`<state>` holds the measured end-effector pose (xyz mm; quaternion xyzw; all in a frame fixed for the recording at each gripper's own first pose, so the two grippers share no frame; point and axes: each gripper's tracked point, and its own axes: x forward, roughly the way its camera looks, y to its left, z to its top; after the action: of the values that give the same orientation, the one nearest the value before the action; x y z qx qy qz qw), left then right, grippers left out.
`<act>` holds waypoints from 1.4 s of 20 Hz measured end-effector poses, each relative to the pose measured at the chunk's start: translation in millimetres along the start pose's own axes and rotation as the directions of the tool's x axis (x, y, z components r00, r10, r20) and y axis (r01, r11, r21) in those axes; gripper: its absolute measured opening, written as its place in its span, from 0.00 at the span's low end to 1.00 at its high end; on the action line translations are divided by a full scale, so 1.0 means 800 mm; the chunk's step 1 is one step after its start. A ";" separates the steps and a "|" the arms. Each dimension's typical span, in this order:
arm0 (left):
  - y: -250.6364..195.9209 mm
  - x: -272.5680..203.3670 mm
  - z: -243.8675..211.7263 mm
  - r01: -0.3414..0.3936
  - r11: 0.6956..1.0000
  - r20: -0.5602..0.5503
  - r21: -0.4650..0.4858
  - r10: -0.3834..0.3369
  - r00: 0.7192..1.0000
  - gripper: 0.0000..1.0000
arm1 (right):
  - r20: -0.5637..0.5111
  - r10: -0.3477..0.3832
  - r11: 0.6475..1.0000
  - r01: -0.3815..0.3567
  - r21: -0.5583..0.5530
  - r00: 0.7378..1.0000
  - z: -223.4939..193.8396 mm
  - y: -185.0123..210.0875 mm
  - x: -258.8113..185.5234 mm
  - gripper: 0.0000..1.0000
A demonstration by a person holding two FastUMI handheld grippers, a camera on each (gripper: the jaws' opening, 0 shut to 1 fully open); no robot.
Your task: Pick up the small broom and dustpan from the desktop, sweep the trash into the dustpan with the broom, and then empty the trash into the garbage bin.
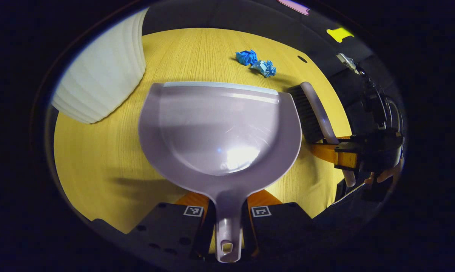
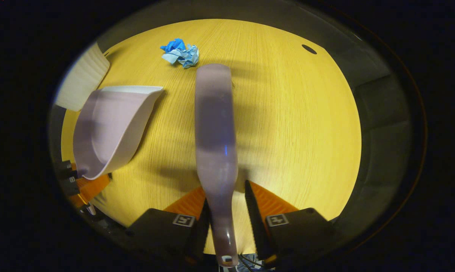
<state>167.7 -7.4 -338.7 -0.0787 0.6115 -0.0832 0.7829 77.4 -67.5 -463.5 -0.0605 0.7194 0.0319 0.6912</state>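
Dustpan (image 1: pixel 219 128) handle sits clamped between the fingers of the left gripper (image 1: pixel 227 223), pan spreading out ahead of the fingertips with its front lip pointing toward the trash. Broom (image 2: pixel 215 128) handle runs between the right gripper (image 2: pixel 227 223) fingers, head stretching straight out ahead of them; left finger touches the handle, right finger looks slightly off it, so a full clamp can't be confirmed. Left gripper view also catches the broom beside the pan's right edge, bristles dark.

Crumpled blue paper (image 1: pixel 256 62), two wads just beside each other, lies on the yellow wooden desktop (image 1: pixel 99 158) beyond the dustpan lip, ahead and a bit right of the left fingertips. In the right gripper view the same paper sits just past the broom tip, slightly left. White ribbed garbage bin (image 1: pixel 102 75) stands ahead-left of the left fingers, near the pan's left edge.

Step, by my read: pickup done, sweep not yet begun; pan is empty. Next move calls for setting the dustpan lip flat on the desktop close to the paper, reaching the bristles past the wads, then dragging back toward the lip. Light paper may skitter sideways.
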 end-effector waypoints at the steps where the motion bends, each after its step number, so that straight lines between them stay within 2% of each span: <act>1: 0.000 0.001 0.001 0.003 1.000 0.000 -0.001 -0.003 1.000 0.30 | -0.008 0.029 1.000 -0.029 0.002 1.000 0.002 0.005 -0.003 0.48; 2: 0.001 0.000 0.001 0.006 1.000 -0.002 0.000 -0.006 1.000 0.30 | -0.017 0.046 0.999 -0.046 -0.003 0.999 -0.005 0.005 0.000 0.46; 3: 0.001 -0.002 0.000 0.010 1.000 -0.004 -0.001 -0.010 1.000 0.30 | -0.030 0.041 0.999 -0.042 -0.018 0.999 -0.003 0.007 0.001 0.33; 6: 0.001 -0.003 0.000 0.021 1.000 -0.013 0.006 -0.021 1.000 0.30 | -0.045 0.057 0.995 -0.061 -0.078 0.997 0.004 0.007 -0.003 0.27; 8: 0.005 -0.001 -0.001 0.045 0.998 -0.023 0.035 -0.044 0.999 0.30 | -0.043 0.085 0.991 -0.089 -0.100 0.995 0.016 0.009 -0.007 0.26; 10: 0.019 -0.005 -0.003 0.034 0.997 -0.049 0.069 -0.030 0.998 0.30 | -0.018 0.068 0.987 -0.070 -0.146 0.998 0.046 -0.004 -0.014 0.26; 14: 0.047 -0.015 -0.005 -0.004 0.988 -0.106 0.156 0.021 0.994 0.30 | 0.056 0.042 0.983 -0.032 -0.181 0.998 0.146 -0.030 -0.027 0.26; 18: 0.067 -0.020 0.010 -0.027 0.965 -0.152 0.259 0.068 0.986 0.30 | 0.106 -0.036 0.951 0.067 -0.302 0.994 0.242 -0.058 -0.023 0.27; 20: 0.073 -0.021 0.022 -0.014 0.961 -0.176 0.278 0.065 0.982 0.30 | 0.114 -0.038 0.939 0.074 -0.336 0.993 0.278 -0.049 -0.014 0.26; 23: 0.083 -0.023 0.041 -0.023 0.949 -0.192 0.316 0.088 0.977 0.30 | 0.087 -0.008 0.933 0.039 -0.358 0.996 0.303 -0.022 0.006 0.26; 25: 0.087 -0.022 0.051 -0.030 0.941 -0.199 0.338 0.103 0.975 0.30 | 0.060 0.002 0.909 0.023 -0.417 0.998 0.298 -0.008 0.018 0.25; 28: 0.093 -0.019 0.059 -0.039 0.921 -0.214 0.387 0.131 0.968 0.30 | 0.051 0.014 0.840 0.016 -0.543 0.999 0.281 0.016 0.023 0.26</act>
<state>212.3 69.2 -329.5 0.1114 0.6750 -0.1743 0.7082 297.9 -26.9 -491.9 -0.2531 0.6625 0.2354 0.6645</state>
